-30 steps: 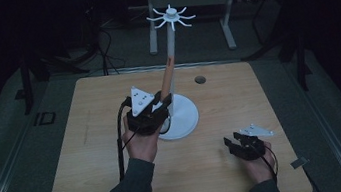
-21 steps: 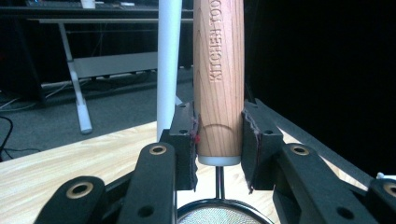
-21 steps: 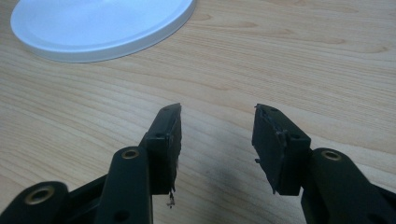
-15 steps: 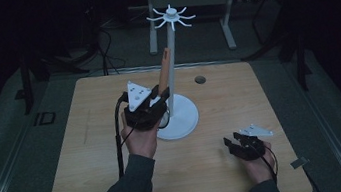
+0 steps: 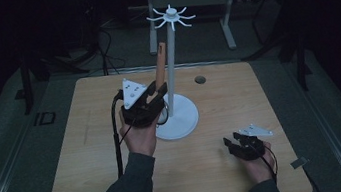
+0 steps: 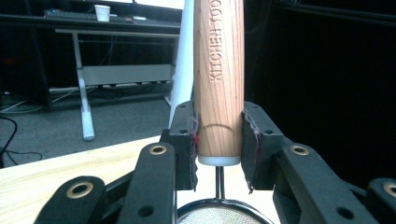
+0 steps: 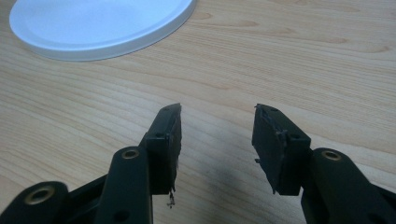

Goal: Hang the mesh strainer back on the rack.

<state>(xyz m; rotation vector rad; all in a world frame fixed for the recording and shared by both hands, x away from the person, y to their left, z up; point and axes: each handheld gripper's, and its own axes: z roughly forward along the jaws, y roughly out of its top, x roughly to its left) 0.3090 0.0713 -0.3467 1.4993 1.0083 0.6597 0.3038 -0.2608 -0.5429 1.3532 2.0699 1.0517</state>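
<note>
- Near the middle of the table, toward its far edge, a wooden-handled strainer stands upright, just beside the white pole of a hook stand.
- Its handle is stamped "KITCHEN TOO…", and a wire stem below it runs down to a mesh bowl at the bottom edge of the left gripper view.
- Left gripper pinches the lower end of that handle, one pad on each side, and the handle runs straight up between the jaws.
- Ring of white hooks at the top of the stand sits well above the handle's top end.
- Judging from this, the step is to hang the strainer on a hook, so it needs a steady lift first.
- Good practice is to keep the handle vertical and the pinch firm, since the grip is low and the handle could tip.
- Whether the handle's top has a hanging hole I cannot tell.
- White round base of the stand lies close under the gripper; avoid knocking it or the pole.
- Right gripper rests near the table's near right corner, jaws spread and empty, well apart from the stand.
</note>
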